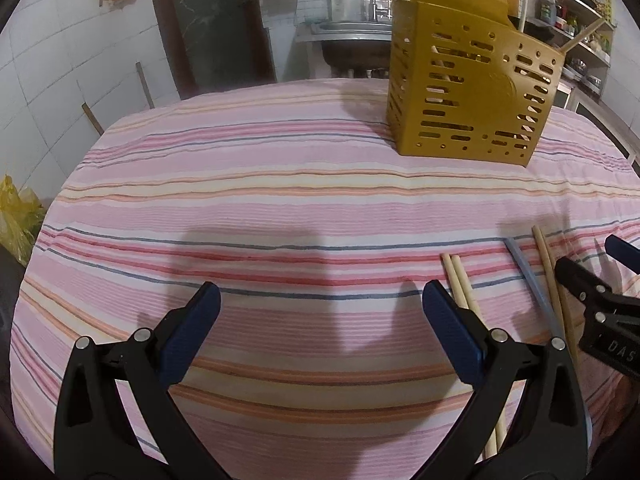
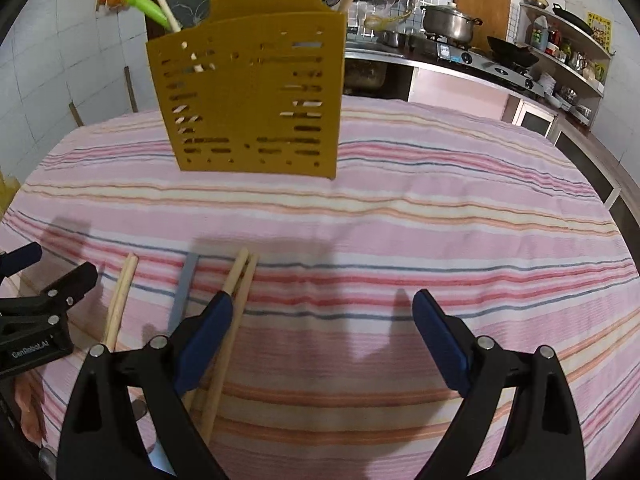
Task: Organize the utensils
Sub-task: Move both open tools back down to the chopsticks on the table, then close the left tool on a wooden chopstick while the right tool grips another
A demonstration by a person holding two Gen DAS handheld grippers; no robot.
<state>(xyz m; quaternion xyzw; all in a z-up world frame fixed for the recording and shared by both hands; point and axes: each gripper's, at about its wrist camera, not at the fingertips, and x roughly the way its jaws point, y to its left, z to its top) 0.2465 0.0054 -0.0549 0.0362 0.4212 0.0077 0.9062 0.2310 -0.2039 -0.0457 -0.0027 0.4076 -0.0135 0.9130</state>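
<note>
A mustard-yellow slotted utensil holder (image 1: 468,92) stands on the striped cloth at the far side, also in the right wrist view (image 2: 252,96), with a green utensil and wooden sticks in it. Wooden chopsticks (image 2: 236,304) and a second pair (image 2: 120,300) lie on the cloth with a grey utensil (image 2: 182,292) between them. In the left wrist view the pairs (image 1: 460,284) (image 1: 550,276) and the grey utensil (image 1: 528,276) lie right of my left gripper (image 1: 320,316), open and empty. My right gripper (image 2: 322,320) is open, its left finger over one pair.
The table has a pink striped cloth (image 1: 280,200). Behind it are a sink (image 1: 348,40), a stove counter with a pot (image 2: 448,24) and wok, and shelves (image 2: 568,56). A yellow bag (image 1: 16,216) sits at the left edge.
</note>
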